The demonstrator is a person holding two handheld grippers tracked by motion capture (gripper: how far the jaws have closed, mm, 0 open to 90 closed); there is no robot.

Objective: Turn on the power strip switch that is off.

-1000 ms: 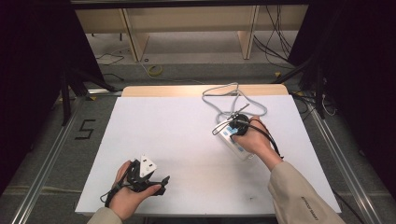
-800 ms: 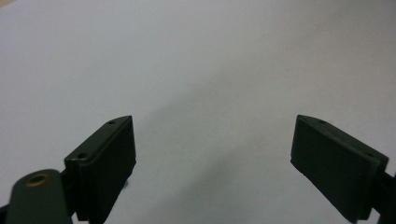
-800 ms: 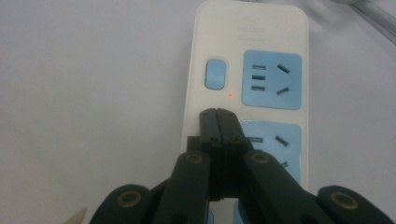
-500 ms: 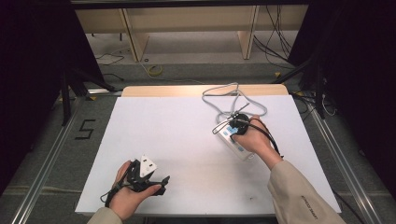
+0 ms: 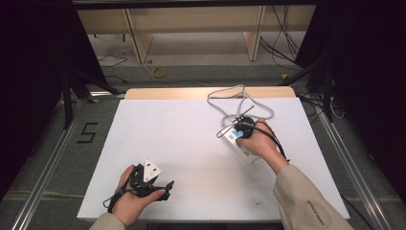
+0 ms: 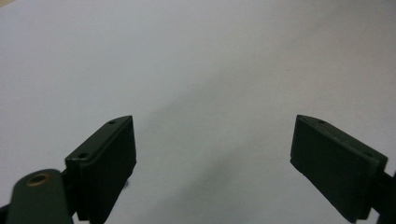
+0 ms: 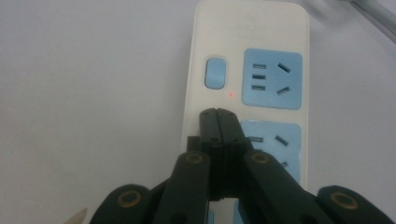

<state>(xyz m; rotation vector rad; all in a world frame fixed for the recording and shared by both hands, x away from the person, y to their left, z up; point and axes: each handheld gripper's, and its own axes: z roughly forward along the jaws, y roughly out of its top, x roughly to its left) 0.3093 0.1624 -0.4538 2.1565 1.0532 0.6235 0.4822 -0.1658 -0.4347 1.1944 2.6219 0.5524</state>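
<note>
Pressing jaws together, I kept the right gripper as a blunt tip above the power strip, just short of its switch; the left gripper rested near the table's front edge, jaws apart and empty.

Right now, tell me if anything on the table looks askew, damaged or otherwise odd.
Nothing looks damaged or spilled. The white power strip lies at a slant to the table edges, its grey cable looped loosely toward the far edge. A small red light glows beside its blue switch, just ahead of the shut right claw.

One power strip, two hand-held grippers, seemingly.
</note>
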